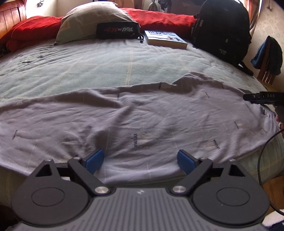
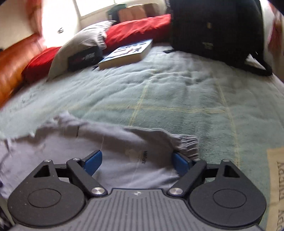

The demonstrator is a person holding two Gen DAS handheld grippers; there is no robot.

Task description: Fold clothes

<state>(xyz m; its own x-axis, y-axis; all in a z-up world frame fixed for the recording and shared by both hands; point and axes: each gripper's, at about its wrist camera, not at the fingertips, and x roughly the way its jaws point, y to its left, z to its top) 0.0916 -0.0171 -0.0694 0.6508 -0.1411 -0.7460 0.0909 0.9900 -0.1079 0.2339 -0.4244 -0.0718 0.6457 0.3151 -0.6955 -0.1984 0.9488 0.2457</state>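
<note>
My left fingers (image 1: 140, 160) and right fingers (image 2: 136, 160) hang released over the grey trousers (image 1: 142, 115); its left end is cut off.

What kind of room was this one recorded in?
Most likely a home bedroom: a bed with a pale green blanket, a grey pillow near the wooden headboard, and a black backpack on the bed.

Soft cloth, matt plastic, some shiny metal.

I see the grey garment (image 1: 142, 120) as thin, soft, creased knit cloth, and the green blanket (image 1: 106, 65) under it looks rougher and fuzzy. My left gripper (image 1: 140, 160) has matt black plastic arms, smooth blue pads (image 1: 95, 160) and shiny metal pins. The book (image 1: 165, 38) has a glossy paper cover, and the headboard (image 2: 12, 60) is polished wood.
</note>
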